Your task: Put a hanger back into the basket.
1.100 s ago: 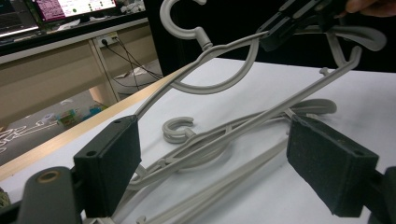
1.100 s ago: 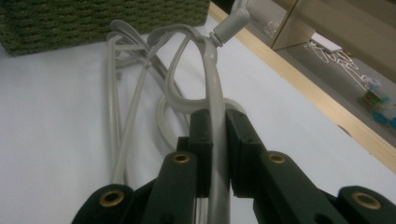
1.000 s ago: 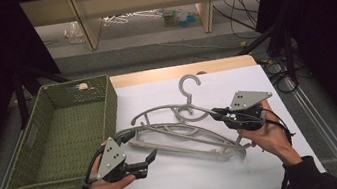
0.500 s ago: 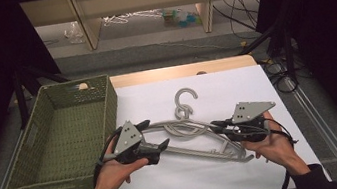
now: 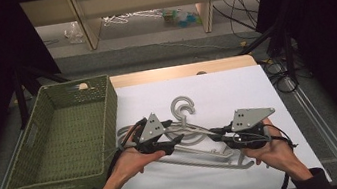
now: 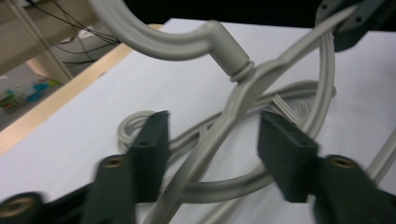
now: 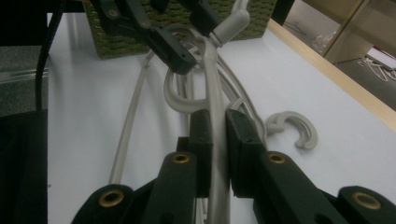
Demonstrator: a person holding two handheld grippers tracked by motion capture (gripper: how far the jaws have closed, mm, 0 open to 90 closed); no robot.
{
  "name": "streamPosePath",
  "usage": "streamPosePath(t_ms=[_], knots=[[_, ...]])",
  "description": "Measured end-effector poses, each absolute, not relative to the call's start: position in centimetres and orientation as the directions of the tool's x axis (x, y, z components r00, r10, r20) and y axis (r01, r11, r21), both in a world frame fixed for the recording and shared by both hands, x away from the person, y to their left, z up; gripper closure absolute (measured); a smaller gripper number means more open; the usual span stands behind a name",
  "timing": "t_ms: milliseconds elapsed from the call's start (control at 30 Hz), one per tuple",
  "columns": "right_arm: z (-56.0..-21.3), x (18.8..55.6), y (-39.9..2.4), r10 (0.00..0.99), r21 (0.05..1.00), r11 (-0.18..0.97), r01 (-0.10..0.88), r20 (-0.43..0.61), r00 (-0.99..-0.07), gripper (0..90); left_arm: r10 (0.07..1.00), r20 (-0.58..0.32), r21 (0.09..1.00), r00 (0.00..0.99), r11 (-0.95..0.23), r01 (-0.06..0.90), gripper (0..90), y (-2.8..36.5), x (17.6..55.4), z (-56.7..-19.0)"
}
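Observation:
Several grey plastic hangers [image 5: 199,143] lie tangled on the white sheet. My right gripper [image 5: 215,134] is shut on one arm of the top hanger [image 7: 212,93], which runs straight between its jaws [image 7: 218,123]. That hanger's hook and neck [image 6: 233,65] rise just ahead of my left gripper [image 6: 212,135]. My left gripper [image 5: 176,141] is open, its jaws wide on either side of the hanger's other arm without touching it. In the right gripper view the left gripper [image 7: 154,32] stands at the far end of the held arm.
A green woven basket [image 5: 29,155] stands at the table's left, beside the white sheet [image 5: 236,89]. A second hanger's hook [image 7: 294,128] lies flat on the sheet to the right of the held arm. Shelves and cables lie beyond the table's far edge.
My left gripper has moved right and forward, up to the hangers. My right gripper has come toward the person with the held hanger, whose hook now sits nearer and lower.

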State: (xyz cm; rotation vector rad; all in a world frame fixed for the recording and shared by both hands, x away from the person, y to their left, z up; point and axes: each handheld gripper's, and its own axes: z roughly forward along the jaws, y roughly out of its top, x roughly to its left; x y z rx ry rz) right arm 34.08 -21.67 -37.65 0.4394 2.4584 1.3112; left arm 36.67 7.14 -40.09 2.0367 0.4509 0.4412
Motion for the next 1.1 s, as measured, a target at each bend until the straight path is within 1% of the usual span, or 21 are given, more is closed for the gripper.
streamPosePath(t_ms=[33, 100, 133, 233, 333, 467, 533, 600, 633, 667, 700, 733, 800, 833, 867, 900, 967, 1000, 1033, 1067, 1100], knots=[[-37.7, 34.0, -21.6, 0.405, 0.839, 0.533, 0.113, -0.135, -0.904, 82.1, 0.475, 0.138, 0.872, 0.869, -0.475, 0.121, 50.3, 7.1, 36.7, -40.1], [-37.8, 34.0, -21.4, 0.396, 0.836, 0.537, 0.111, -0.134, -0.909, 82.1, 0.457, 0.142, 0.868, 0.878, -0.484, 0.111, 60.0, 7.2, 36.6, -40.0], [-37.8, 34.0, -21.3, 0.392, 0.834, 0.54, 0.111, -0.132, -0.911, 82.1, 0.451, 0.141, 0.863, 0.881, -0.492, 0.113, 61.9, 7.2, 36.5, -40.0], [-38.0, 33.9, -21.2, 0.376, 0.829, 0.549, 0.103, -0.135, -0.917, 82.1, 0.39, 0.207, 0.823, 0.897, -0.565, 0.056, 67.6, 7.2, 36.3, -39.7], [-38.2, 34.0, -21.2, 0.351, 0.824, 0.559, 0.091, -0.136, -0.926, 82.0, 0.342, 0.243, 0.788, 0.908, -0.615, 0.02, 71.6, 7.1, 35.9, -39.5], [-38.5, 33.9, -21.1, 0.319, 0.805, 0.59, 0.062, -0.162, -0.934, 81.0, 0.305, 0.258, 0.757, 0.917, -0.654, 0.005, 75.1, 7.2, 35.3, -39.5], [-38.7, 33.8, -20.8, 0.314, 0.783, 0.62, 0.052, -0.187, -0.931, 80.7, 0.299, 0.26, 0.752, 0.918, -0.659, 0.001, 76.4, 7.2, 35.1, -39.5], [-38.7, 33.8, -20.7, 0.309, 0.778, 0.626, 0.046, -0.194, -0.931, 80.3, 0.299, 0.26, 0.748, 0.918, -0.664, 0.005, 77.0, 7.2, 34.9, -39.5], [-38.7, 33.7, -20.6, 0.312, 0.769, 0.637, 0.04, -0.21, -0.927, 74.8, 0.301, 0.251, 0.746, 0.92, -0.666, 0.014, 77.2, 7.2, 34.9, -39.5], [-38.7, 33.7, -20.6, 0.312, 0.769, 0.637, 0.04, -0.21, -0.927, 74.8, 0.305, 0.246, 0.744, 0.92, -0.668, 0.023, 77.2, 7.2, 34.8, -39.5], [-38.5, 33.7, -20.5, 0.34, 0.763, 0.645, 0.043, -0.237, -0.91, 64.6, 0.305, 0.239, 0.74, 0.922, -0.672, 0.031, 77.4, 7.2, 34.7, -39.3], [-38.3, 33.7, -20.5, 0.344, 0.761, 0.647, 0.049, -0.234, -0.909, 62.6, 0.308, 0.233, 0.742, 0.923, -0.669, 0.036, 77.3, 7.1, 34.6, -39.3], [-38.1, 33.6, -20.5, 0.356, 0.755, 0.654, 0.048, -0.251, -0.9, 54.5, 0.305, 0.229, 0.731, 0.925, -0.681, 0.044, 77.6, 7.0, 34.5, -39.1], [-38.1, 33.6, -20.5, 0.356, 0.755, 0.654, 0.048, -0.251, -0.9, 54.5, 0.305, 0.229, 0.731, 0.925, -0.681, 0.044, 77.8, 7.0, 34.5, -39.1], [-37.9, 33.5, -20.5, 0.37, 0.752, 0.657, 0.048, -0.267, -0.89, 44.5, 0.3, 0.223, 0.725, 0.927, -0.687, 0.048, 78.1, 7.0, 34.3, -39.0], [-37.8, 33.5, -20.7, 0.371, 0.76, 0.649, 0.048, -0.261, -0.891, 42.3, 0.292, 0.225, 0.719, 0.929, -0.694, 0.044, 78.4, 7.1, 34.2, -39.1], [-37.7, 33.6, -20.9, 0.37, 0.777, 0.627, 0.049, -0.242, -0.897, 41.7, 0.288, 0.224, 0.712, 0.931, -0.701, 0.045, 79.6, 7.2, 34.2, -39.1], [-37.3, 33.6, -21.5, 0.381, 0.806, 0.59, 0.043, -0.231, -0.895, 39.0, 0.288, 0.227, 0.707, 0.93, -0.705, 0.046, 80.5, 7.2, 34.2, -39.2], [-37.3, 33.6, -21.5, 0.381, 0.806, 0.59, 0.043, -0.231, -0.895, 39.0, 0.292, 0.229, 0.702, 0.929, -0.711, 0.051, 80.5, 7.3, 34.2, -39.4], [-37.1, 33.6, -21.8, 0.401, 0.82, 0.569, 0.053, -0.221, -0.889, 37.3, 0.308, 0.209, 0.711, 0.928, -0.699, 0.072, 81.2, 7.4, 34.3, -39.5], [-36.7, 33.6, -22.2, 0.43, 0.847, 0.527, 0.076, -0.189, -0.883, 36.2, 0.332, 0.193, 0.724, 0.923, -0.683, 0.094, 81.1, 7.7, 34.5, -39.3]])
